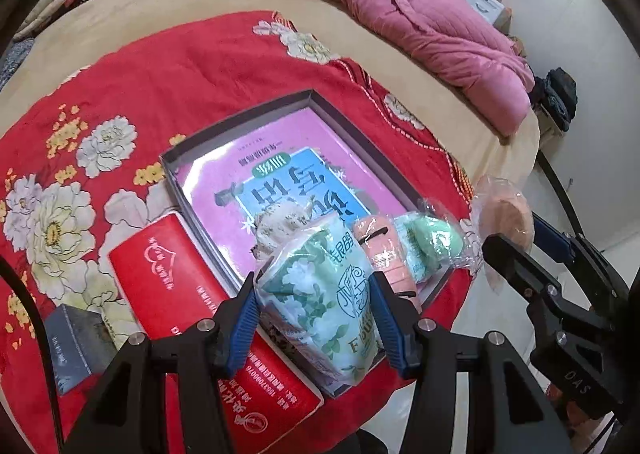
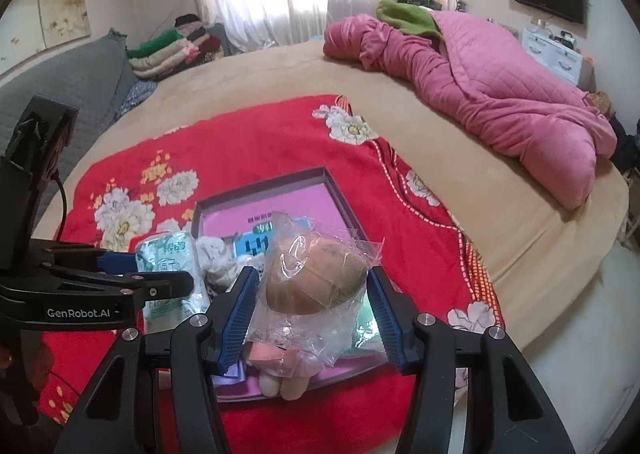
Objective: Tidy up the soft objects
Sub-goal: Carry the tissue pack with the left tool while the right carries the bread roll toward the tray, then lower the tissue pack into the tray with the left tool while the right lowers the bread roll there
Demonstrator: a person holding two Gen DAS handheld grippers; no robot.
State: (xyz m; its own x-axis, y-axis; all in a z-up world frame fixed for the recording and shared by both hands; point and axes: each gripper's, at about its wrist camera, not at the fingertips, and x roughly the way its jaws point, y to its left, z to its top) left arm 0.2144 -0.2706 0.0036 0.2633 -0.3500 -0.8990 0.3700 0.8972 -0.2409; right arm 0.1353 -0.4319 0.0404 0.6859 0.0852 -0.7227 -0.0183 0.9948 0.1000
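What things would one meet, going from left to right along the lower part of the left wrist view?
Grey box → red box → green floral pack held in the left gripper → wrapped doll held in the right gripper.

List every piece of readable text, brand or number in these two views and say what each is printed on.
"GenRobot.AI": side of the black left gripper.
"DAS": body of the black right gripper.
"Flour", partly covered: green-and-white floral soft packet held in the left gripper.
Large Chinese characters, upside down: pink-and-blue sheet in the grey open box; not transcribed.
Small print and digits: red rectangular box; too blurred.
Calligraphy: wall painting; too small.
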